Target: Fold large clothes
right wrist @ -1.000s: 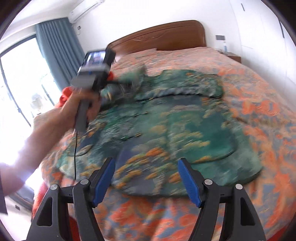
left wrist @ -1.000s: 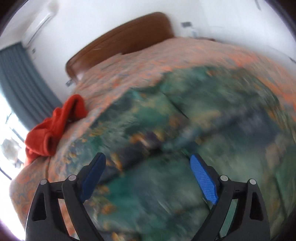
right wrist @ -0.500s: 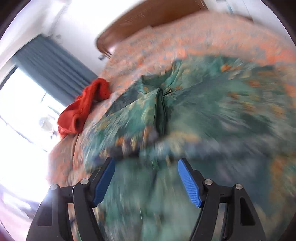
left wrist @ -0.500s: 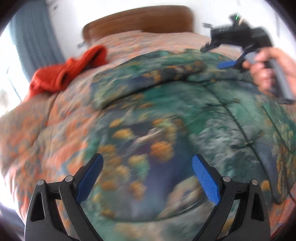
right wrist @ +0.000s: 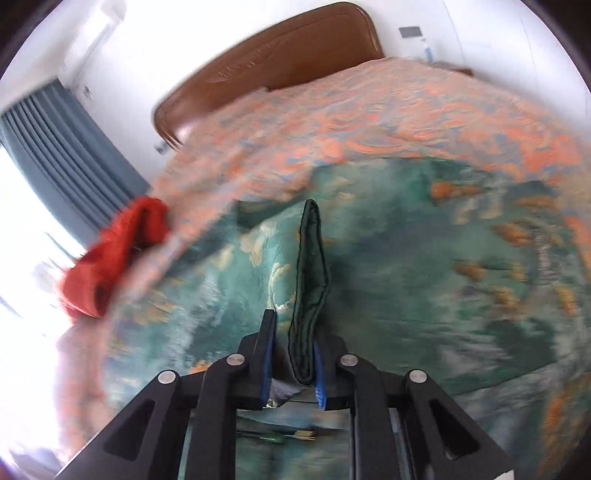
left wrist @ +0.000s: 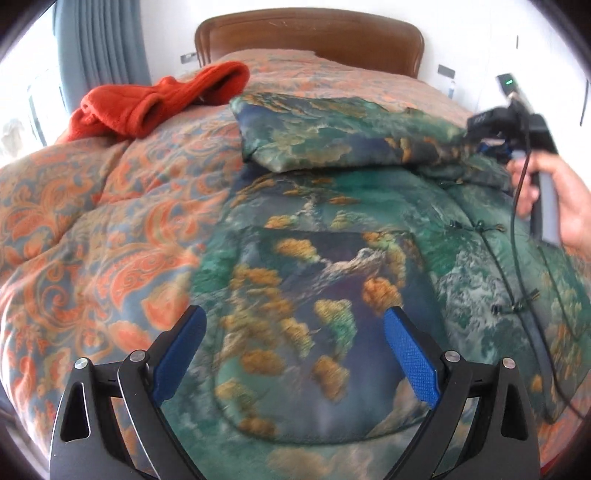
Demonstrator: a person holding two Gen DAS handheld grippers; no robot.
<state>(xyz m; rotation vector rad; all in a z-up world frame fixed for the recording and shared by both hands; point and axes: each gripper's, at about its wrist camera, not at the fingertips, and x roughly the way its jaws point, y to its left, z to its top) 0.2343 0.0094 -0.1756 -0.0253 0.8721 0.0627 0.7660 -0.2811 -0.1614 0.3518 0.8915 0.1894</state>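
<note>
A large green jacket with orange and blue print lies spread on the bed, one sleeve folded across its top. My left gripper hovers open above the jacket's lower front panel, nothing between its blue pads. In the left wrist view a hand holds my right gripper at the jacket's far right edge. In its own view the right gripper has its jaws closing, almost together, on a dark green folded edge of the jacket.
An orange and blue patterned bedspread covers the bed under the jacket. A red garment lies bunched at the far left near the wooden headboard. Blue curtains hang by a bright window. A black cable trails from the right gripper.
The right gripper swung over the jacket and went from wide open to nearly shut on the dark green edge. The left gripper stayed open and shifted over the lower front panel.
</note>
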